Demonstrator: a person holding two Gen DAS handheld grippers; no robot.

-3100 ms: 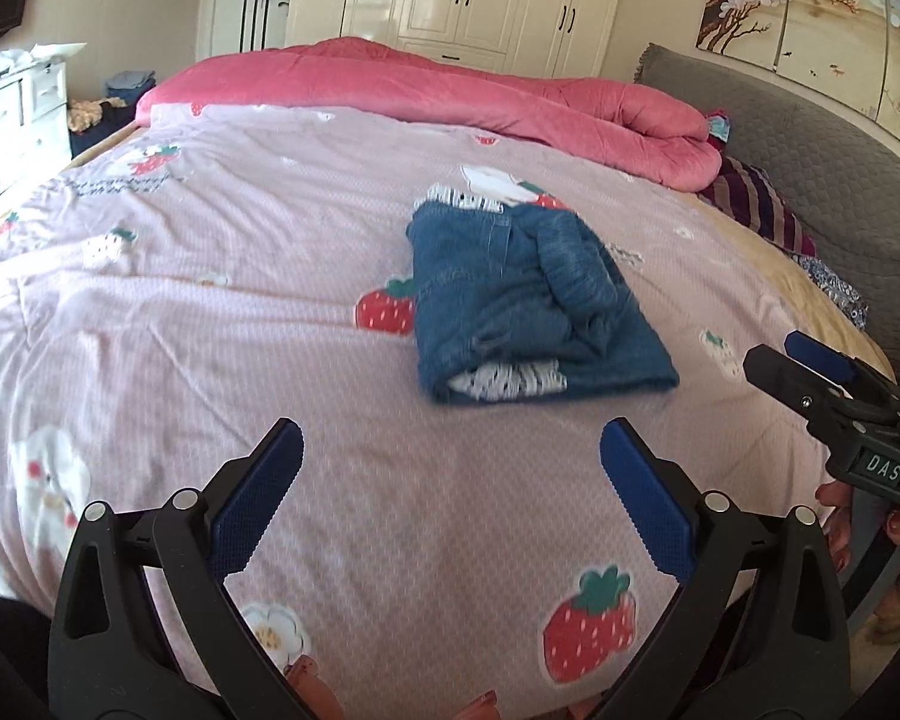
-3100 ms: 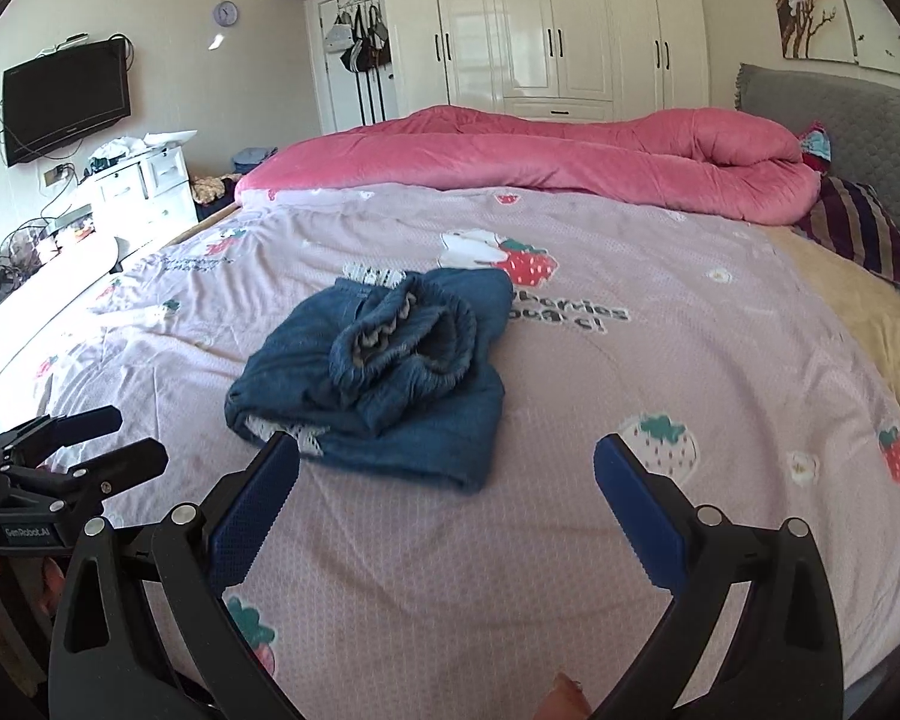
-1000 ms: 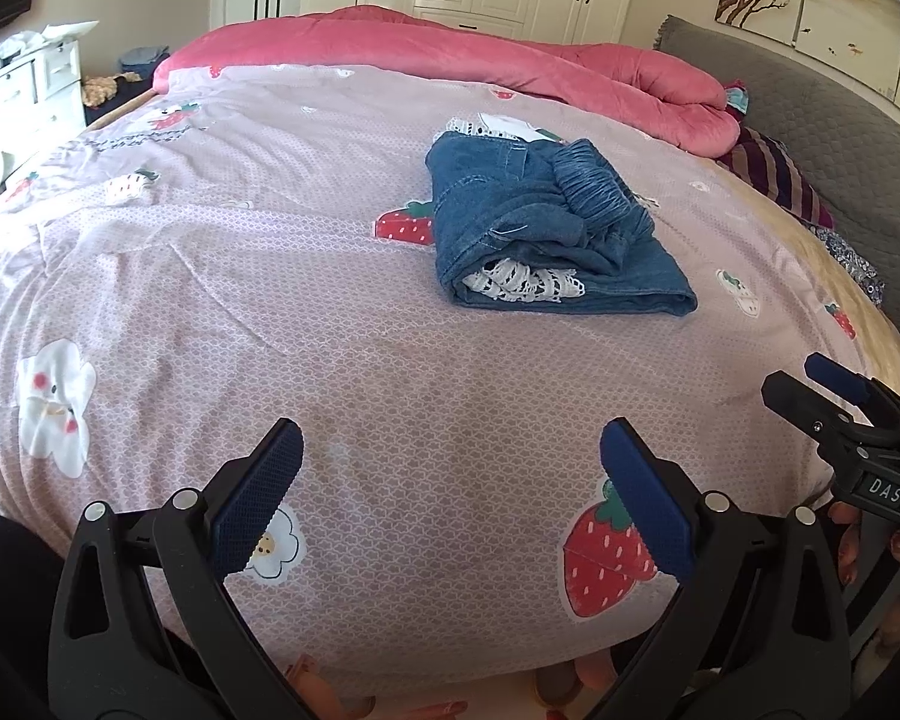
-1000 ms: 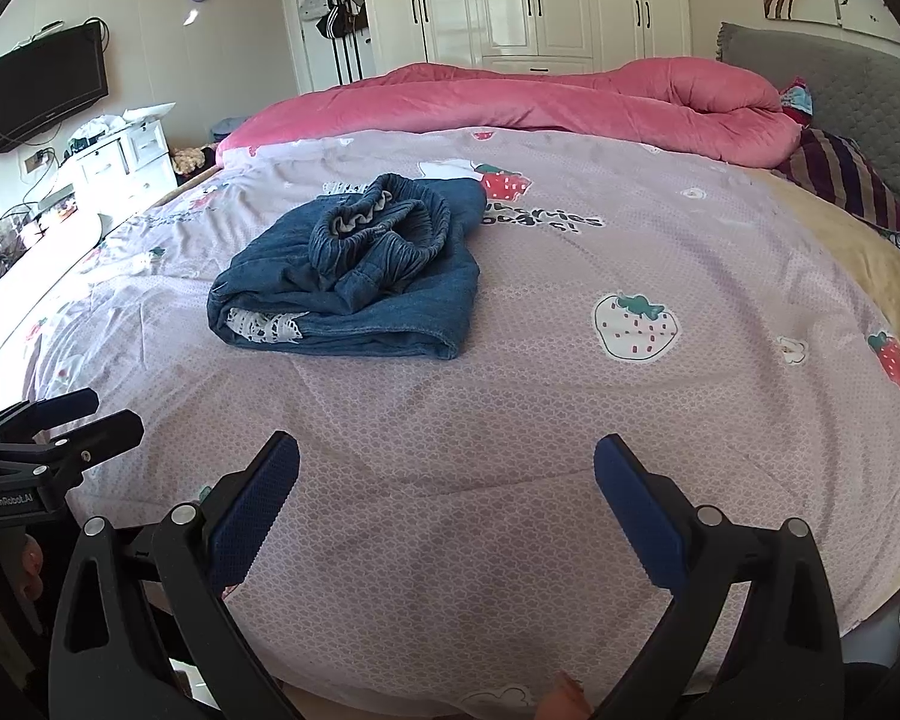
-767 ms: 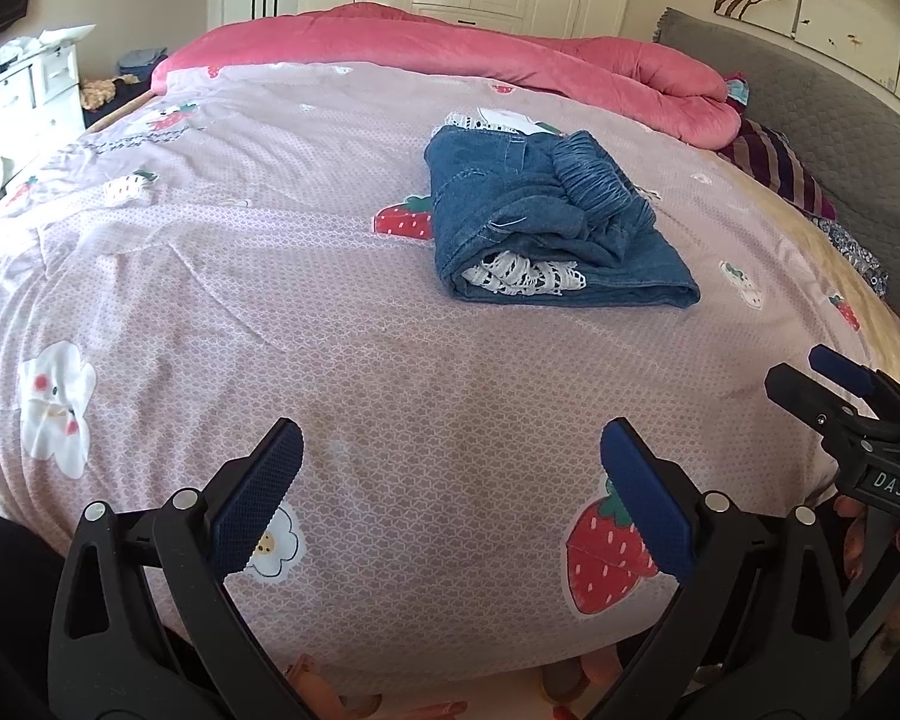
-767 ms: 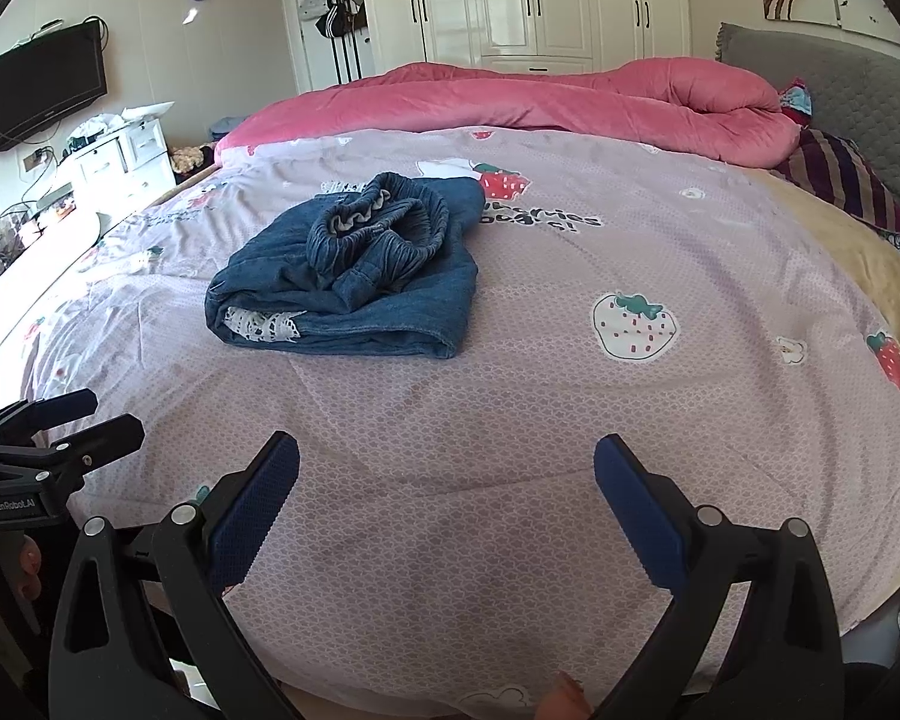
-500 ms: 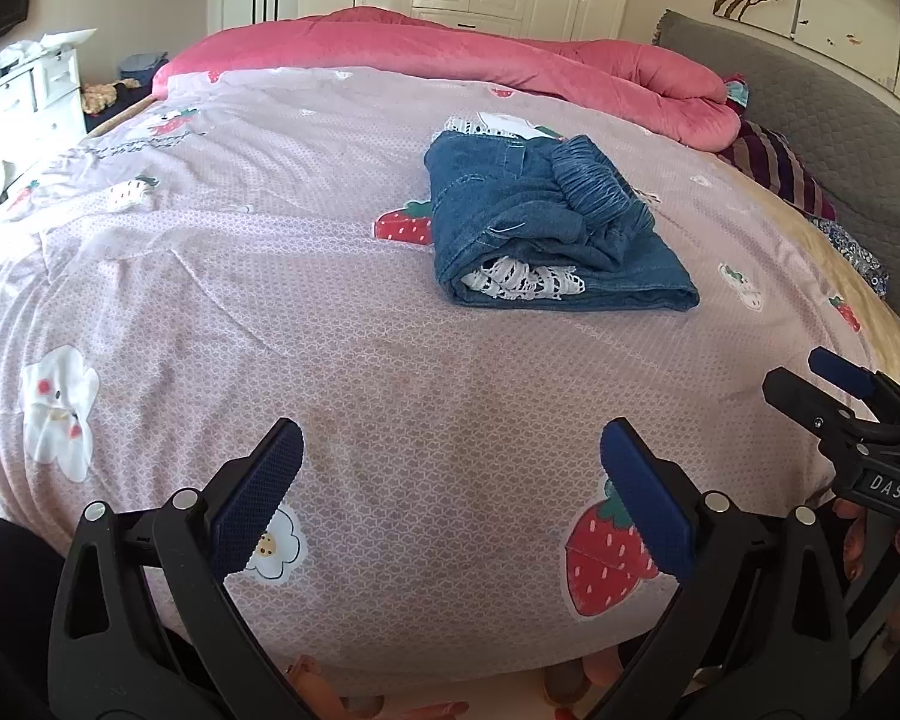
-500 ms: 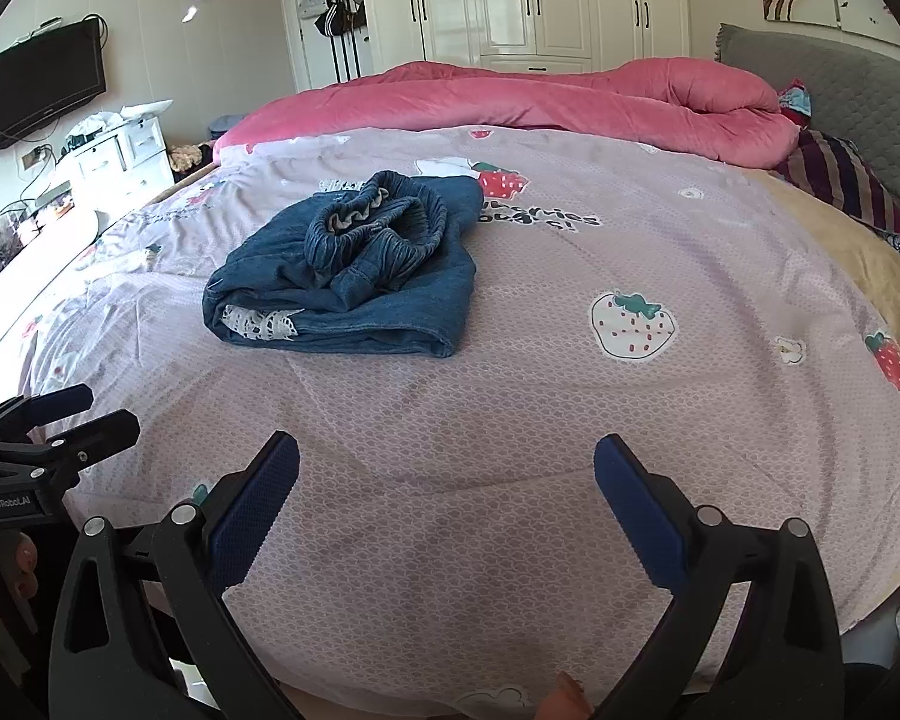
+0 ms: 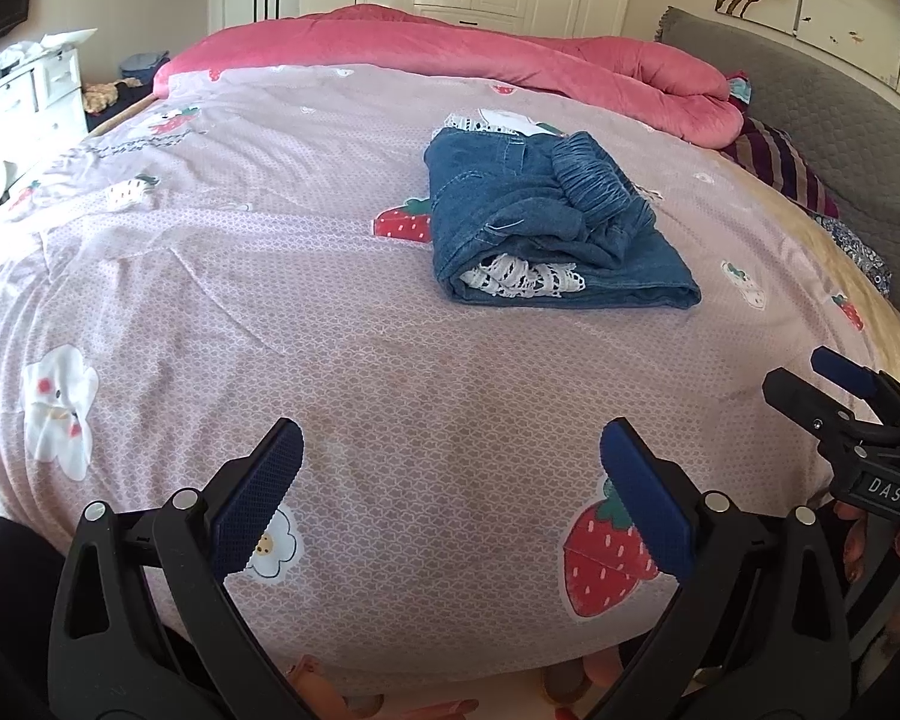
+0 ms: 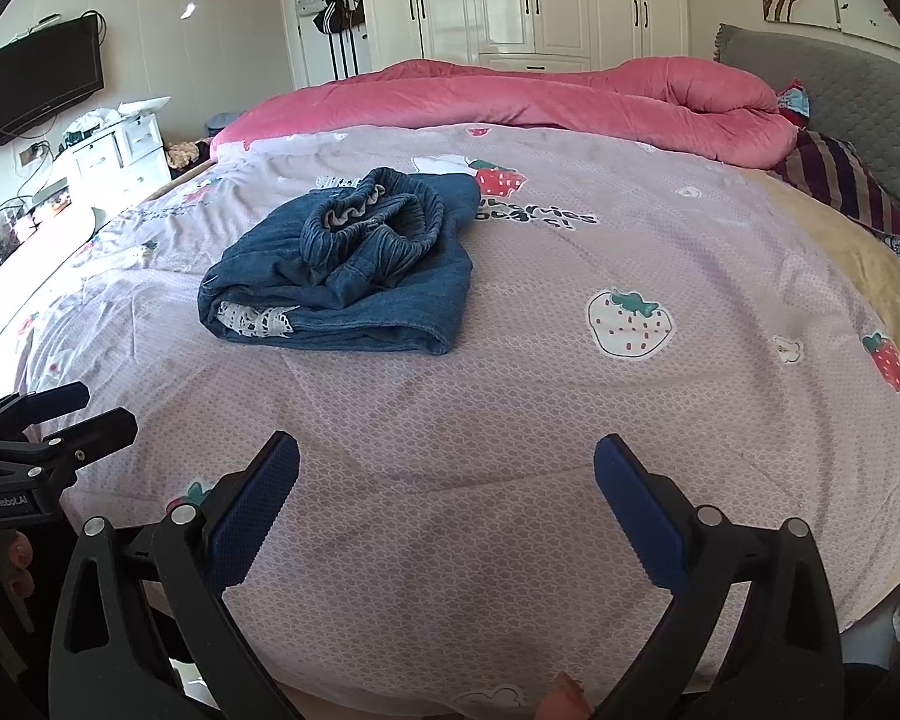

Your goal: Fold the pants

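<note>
The pants (image 9: 546,222) lie folded mid-bed (image 9: 270,300), apparently finished; left gripper (image 9: 450,492) and right gripper (image 10: 447,489) gape wide, empty, at the near edge.

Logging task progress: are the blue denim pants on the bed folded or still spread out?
Folded. The blue denim pants lie as a compact layered bundle on the pink strawberry-print bedsheet, white lace trim showing at the fold; neither gripper touches them.

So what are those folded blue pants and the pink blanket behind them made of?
The folded blue pants look like denim: matte, woven, visible stitched seams, a gathered elastic waistband, with white lace trim peeking out. The rolled pink blanket looks like plush fleece or velvet, judging by its soft sheen.
</note>
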